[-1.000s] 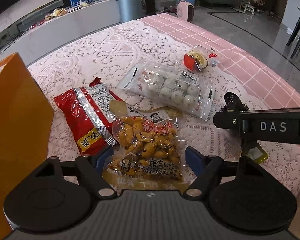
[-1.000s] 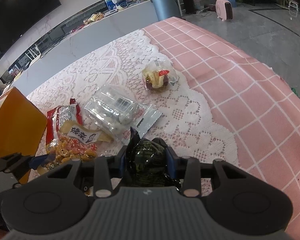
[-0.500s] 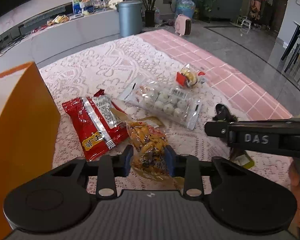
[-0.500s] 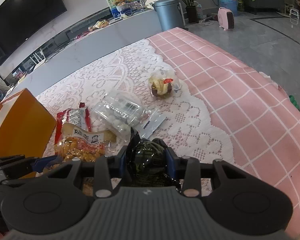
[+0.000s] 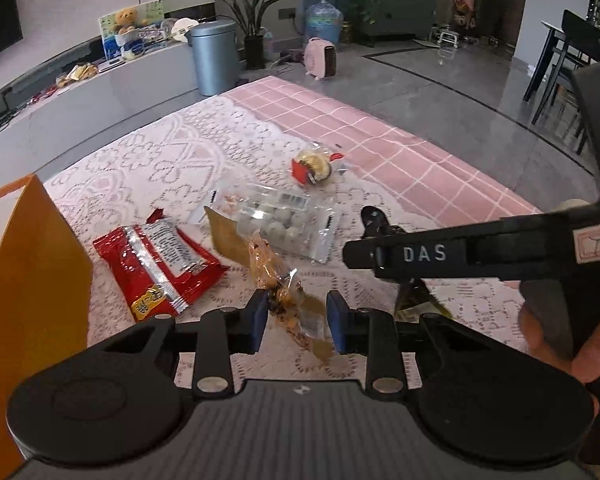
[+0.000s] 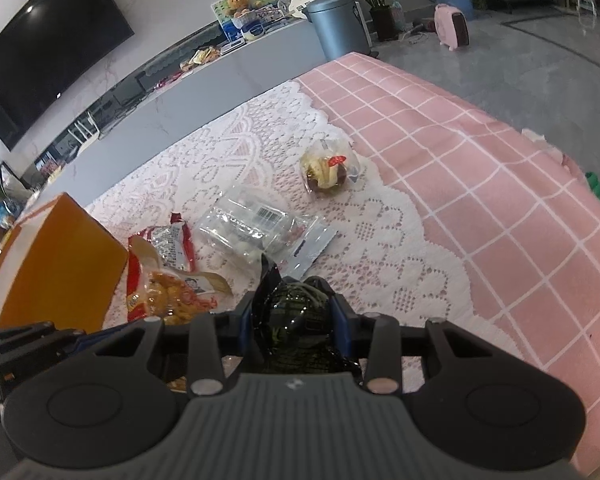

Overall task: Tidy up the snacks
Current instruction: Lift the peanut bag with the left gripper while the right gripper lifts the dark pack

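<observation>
While a second ago the left tongs [image 5: 296,322] stood spread wide over the bag of yellow snacks [image 5: 278,280] lying flat on the lace cloth [image 5: 172,160], they have since closed on it and now pinch its lower end between the blue pads [image 5: 258,318]. That bag has come up off the cloth and hangs tilted, its tan top corner pointing up toward the clear packet of white balls [image 5: 284,224]. From the right wrist view the same bag [image 6: 172,296] shows at lower left, in front of the red packet [image 6: 168,244].

Both the red packet [image 5: 160,266] and the clear packet lie where they did, side by side on the lace, with the small wrapped cake [image 5: 312,168] farther off near the edge of the pink checked cloth [image 5: 420,168]. At the left stands the orange box [image 5: 28,264], its place unchanged.

As before, the right tongs [image 6: 292,320] stay pressed on a dark green packet [image 6: 296,312], held off the worktop. In the left wrist view the right tool crosses the frame at right, gripped by a hand [image 5: 572,332].
</observation>
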`<state>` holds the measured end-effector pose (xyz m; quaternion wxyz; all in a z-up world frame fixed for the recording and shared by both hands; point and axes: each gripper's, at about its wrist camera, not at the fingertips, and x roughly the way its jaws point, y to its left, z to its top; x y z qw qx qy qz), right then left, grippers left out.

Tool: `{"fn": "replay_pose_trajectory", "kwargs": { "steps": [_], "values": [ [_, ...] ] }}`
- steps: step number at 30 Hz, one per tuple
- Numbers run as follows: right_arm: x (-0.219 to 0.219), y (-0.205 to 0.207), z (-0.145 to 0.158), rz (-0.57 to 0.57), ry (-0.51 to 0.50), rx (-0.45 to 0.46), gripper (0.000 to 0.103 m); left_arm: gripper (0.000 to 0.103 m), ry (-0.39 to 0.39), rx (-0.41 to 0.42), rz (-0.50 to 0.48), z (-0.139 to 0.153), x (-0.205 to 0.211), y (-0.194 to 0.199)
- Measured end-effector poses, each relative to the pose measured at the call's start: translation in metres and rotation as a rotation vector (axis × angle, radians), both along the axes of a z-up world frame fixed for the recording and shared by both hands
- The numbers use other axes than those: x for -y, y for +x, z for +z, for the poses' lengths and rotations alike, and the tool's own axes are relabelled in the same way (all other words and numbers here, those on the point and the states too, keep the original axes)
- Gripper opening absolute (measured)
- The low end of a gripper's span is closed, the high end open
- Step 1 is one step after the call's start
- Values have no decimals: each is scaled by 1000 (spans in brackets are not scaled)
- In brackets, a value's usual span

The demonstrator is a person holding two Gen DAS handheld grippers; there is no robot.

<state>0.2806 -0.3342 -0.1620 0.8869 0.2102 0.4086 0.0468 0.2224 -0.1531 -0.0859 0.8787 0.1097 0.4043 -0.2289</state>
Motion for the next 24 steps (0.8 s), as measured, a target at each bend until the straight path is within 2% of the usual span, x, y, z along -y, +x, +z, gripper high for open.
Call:
{"fn": "replay_pose_trajectory", "kwargs": {
  "steps": [5, 12, 16, 19, 22, 24],
  "values": [
    [6, 1, -3, -4, 75, -22, 37, 35, -19, -25, -26, -4, 3, -2],
    [3, 2, -4, 18, 84, -24, 37, 44, -24, -21, -2, -7, 11, 2],
    [4, 3, -4, 40, 124, -10, 37, 53, 55, 50, -1, -7, 18, -3],
    [1, 3, -1, 79, 167, 36, 37, 54, 113, 102, -3, -8, 21, -7],
    [-7, 6, 0, 101, 121, 34, 37, 55, 134, 116, 6, -11, 18, -5],
    [-7, 8, -2, 88, 106, 13, 37, 55, 122, 109, 19, -13, 14, -1]
  ]
}}
